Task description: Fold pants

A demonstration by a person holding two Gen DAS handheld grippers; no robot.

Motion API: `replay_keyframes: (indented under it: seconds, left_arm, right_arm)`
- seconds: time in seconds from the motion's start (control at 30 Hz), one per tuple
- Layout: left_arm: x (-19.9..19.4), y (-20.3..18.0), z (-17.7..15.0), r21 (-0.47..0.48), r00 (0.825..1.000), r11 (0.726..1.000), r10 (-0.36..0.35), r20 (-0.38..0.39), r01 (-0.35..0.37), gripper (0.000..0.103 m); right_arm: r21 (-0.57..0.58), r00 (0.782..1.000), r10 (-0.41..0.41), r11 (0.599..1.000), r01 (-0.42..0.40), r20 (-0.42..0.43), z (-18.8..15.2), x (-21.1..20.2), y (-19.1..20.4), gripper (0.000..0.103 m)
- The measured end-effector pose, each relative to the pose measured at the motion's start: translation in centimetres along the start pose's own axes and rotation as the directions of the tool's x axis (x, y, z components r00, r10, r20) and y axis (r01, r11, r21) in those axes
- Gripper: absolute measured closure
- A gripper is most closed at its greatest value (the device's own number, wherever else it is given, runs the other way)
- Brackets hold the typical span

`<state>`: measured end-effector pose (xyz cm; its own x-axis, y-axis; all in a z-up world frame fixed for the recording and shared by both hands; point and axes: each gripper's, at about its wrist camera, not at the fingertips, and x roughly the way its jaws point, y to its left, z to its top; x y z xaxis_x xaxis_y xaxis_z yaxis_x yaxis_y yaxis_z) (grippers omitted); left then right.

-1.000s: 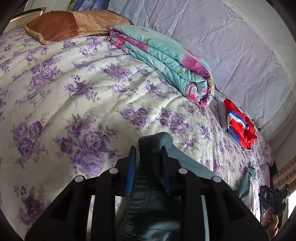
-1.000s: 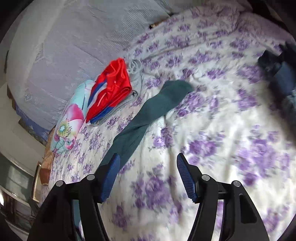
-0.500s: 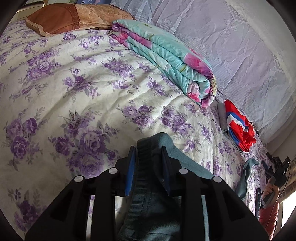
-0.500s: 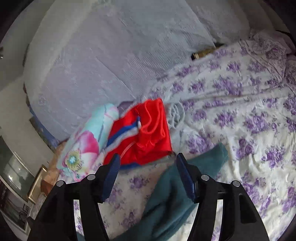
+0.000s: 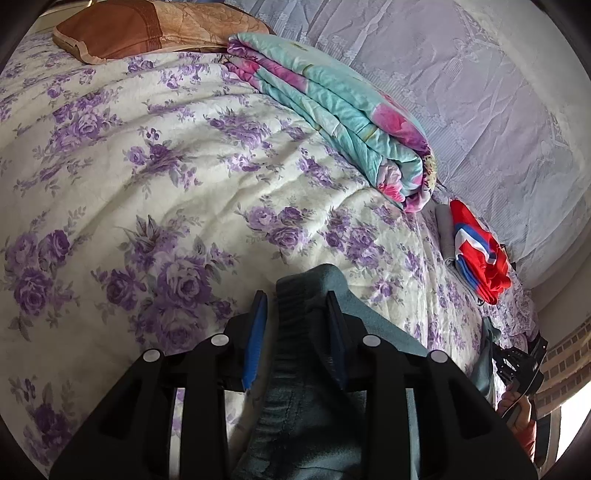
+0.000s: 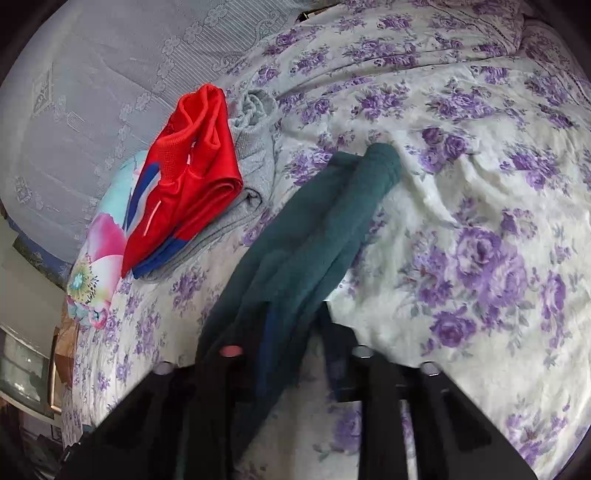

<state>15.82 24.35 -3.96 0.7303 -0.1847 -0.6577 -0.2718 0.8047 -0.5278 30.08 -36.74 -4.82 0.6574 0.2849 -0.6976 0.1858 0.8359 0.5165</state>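
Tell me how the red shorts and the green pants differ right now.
The red shorts lie folded in a compact stack on grey clothing; the green pants stretch out long across the bedspread. The shorts are bright red with blue and white trim; the pants are plain dark green. No hand-held gripper touches the shorts; the left hand-held gripper pinches the pants' waistband, and the right hand-held gripper straddles the legs. Both rest on the bed.

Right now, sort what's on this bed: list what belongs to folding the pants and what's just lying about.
Part of the job:
- teal pants
- left claw, gripping the waistband
- right claw, around the pant legs

Just lying about:
- red shorts
- grey garment under the shorts
- folded floral quilt
- brown pillow
- purple-flowered bedspread
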Motion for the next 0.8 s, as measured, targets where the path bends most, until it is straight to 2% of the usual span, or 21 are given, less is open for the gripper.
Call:
replay_keyframes:
  seconds: [0.1,0.2,0.3,0.37,0.4,0.43,0.47,0.5,0.57,0.63,0.73,0.8]
  left_arm:
    - [0.0,0.0,0.0,0.0,1.0,1.0,0.001,0.001,-0.001,0.072]
    - [-0.2,0.0,0.1,-0.001,1.0,1.0,0.002,0.007,-0.002,0.072]
    - [-0.5,0.1,0.0,-0.003,1.0,1.0,0.006,0.016,-0.006,0.072]
    - [-0.6,0.1,0.0,-0.004,1.0,1.0,0.004,0.013,-0.004,0.072]
    - [-0.6,0.0,0.0,-0.003,1.0,1.0,0.005,0.011,-0.004,0.072]
    - [-0.6,0.0,-0.1,0.0,1.0,1.0,0.005,0.008,-0.005,0.072]
    - [-0.6,-0.1,-0.1,0.002,1.0,1.0,0.01,0.004,-0.01,0.072]
    - [-0.6,-0.1,-0.2,0.003,1.0,1.0,0.013,0.003,-0.013,0.072]
    - [-0.7,-0.1,-0.2,0.005,1.0,1.0,0.015,0.004,-0.015,0.072]
    - [-0.7,-0.1,-0.2,0.003,1.0,1.0,0.014,0.002,-0.014,0.072]
    - [-0.6,-0.1,-0.2,-0.002,1.0,1.0,0.012,-0.003,-0.012,0.072]
    - [-0.5,0.0,-0.2,-0.006,1.0,1.0,0.01,-0.007,-0.01,0.072]
  right_arm:
    - [-0.036,0.995,0.017,0.999,-0.014,0.096,-0.6,-3.8,0.9,0.096]
    - [-0.061,0.987,0.035,0.998,-0.026,0.159,-1.9,-10.3,0.5,0.096]
    - [-0.039,0.98,0.014,0.999,-0.006,0.199,-4.4,-17.7,-2.1,0.096]
    - [0.0,0.984,-0.019,1.0,0.02,0.177,-6.9,-21.8,-5.4,0.096]
    - [0.013,0.989,-0.045,0.999,0.044,0.138,-8.2,-22.9,-6.8,0.094]
    - [0.021,0.99,-0.113,0.994,0.111,0.088,-9.7,-23.5,-8.2,0.082]
    - [0.026,0.978,-0.203,0.979,0.201,0.052,-11.1,-24.1,-9.6,0.069]
    - [0.031,0.963,-0.259,0.966,0.257,0.072,-12.2,-25.2,-10.8,0.051]
    - [0.023,0.951,-0.278,0.961,0.277,0.14,-13.6,-27.2,-12.1,0.051]
    - [0.044,0.95,-0.251,0.968,0.247,0.184,-13.6,-28.6,-13.0,0.051]
    - [0.074,0.965,-0.188,0.981,0.177,0.183,-11.4,-28.1,-14.1,0.051]
    - [0.075,0.969,-0.18,0.983,0.169,0.17,-9.6,-26.7,-14.4,0.051]
